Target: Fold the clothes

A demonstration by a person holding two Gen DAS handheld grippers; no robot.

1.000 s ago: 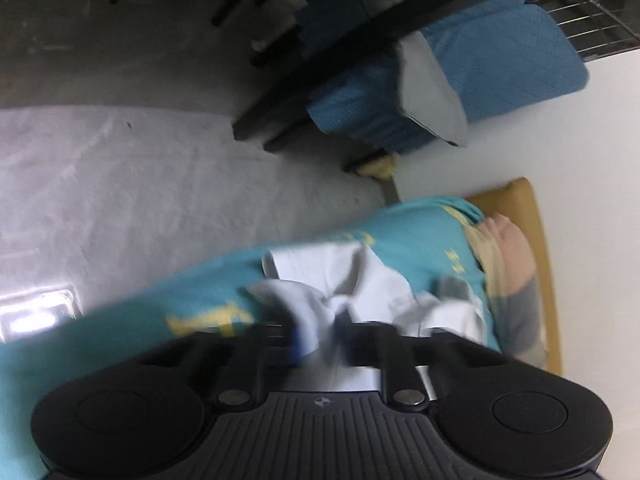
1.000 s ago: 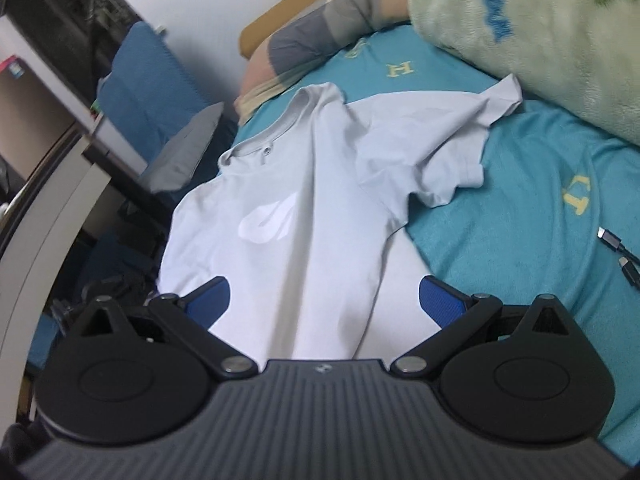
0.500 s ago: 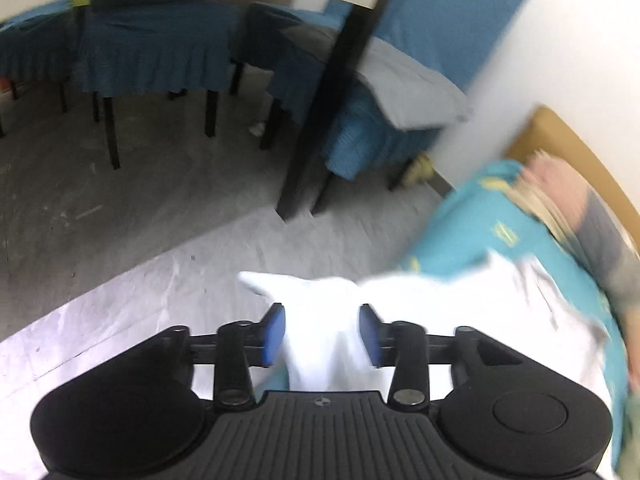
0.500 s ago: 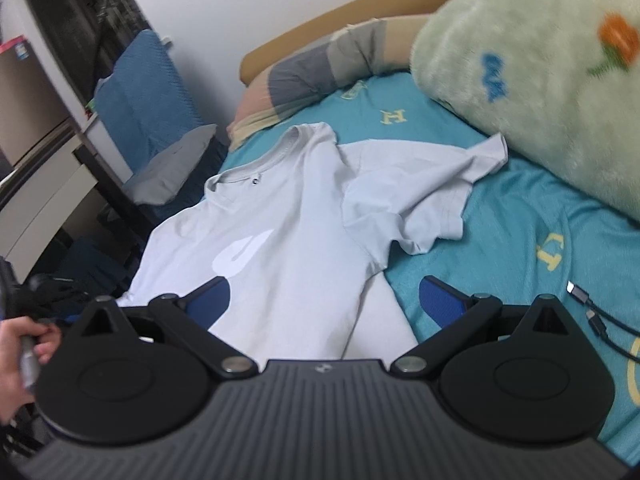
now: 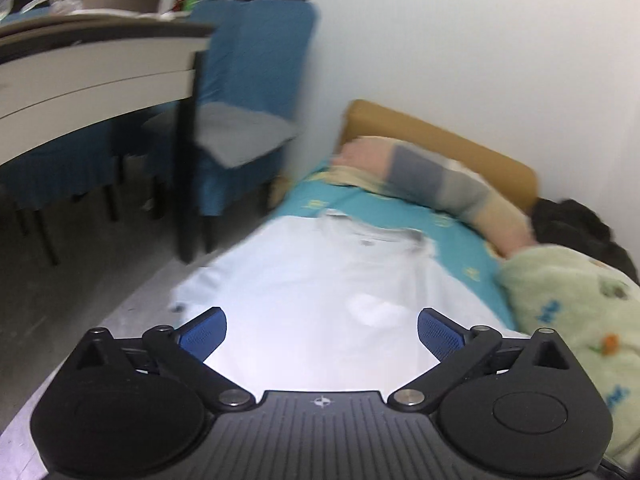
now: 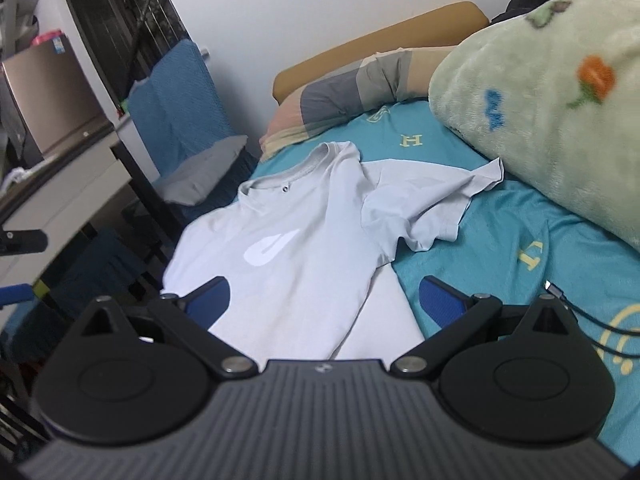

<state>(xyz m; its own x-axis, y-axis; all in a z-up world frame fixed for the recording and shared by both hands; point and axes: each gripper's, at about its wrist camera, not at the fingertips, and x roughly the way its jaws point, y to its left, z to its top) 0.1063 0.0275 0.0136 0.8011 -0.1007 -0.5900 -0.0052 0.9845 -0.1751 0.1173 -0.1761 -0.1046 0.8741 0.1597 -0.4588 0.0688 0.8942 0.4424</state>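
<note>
A pale grey T-shirt (image 6: 304,236) with a white logo lies face up on the teal bedsheet (image 6: 500,248), collar toward the headboard. Its right sleeve (image 6: 424,208) is folded and crumpled inward. The shirt also shows in the left wrist view (image 5: 320,300), blurred and overexposed. My left gripper (image 5: 322,334) is open and empty above the shirt's lower part. My right gripper (image 6: 324,300) is open and empty over the shirt's lower right side.
A green fleece blanket (image 6: 552,112) lies at the right of the bed. A striped pillow (image 6: 360,88) rests by the tan headboard (image 6: 380,36). A blue-covered chair (image 6: 180,108) and a table (image 5: 88,68) stand left. A cable (image 6: 560,292) lies on the sheet.
My left gripper let go of the shirt's edge, opened wide and swung up from the floor side to face the bed. My right gripper stayed open and drew slightly back.
</note>
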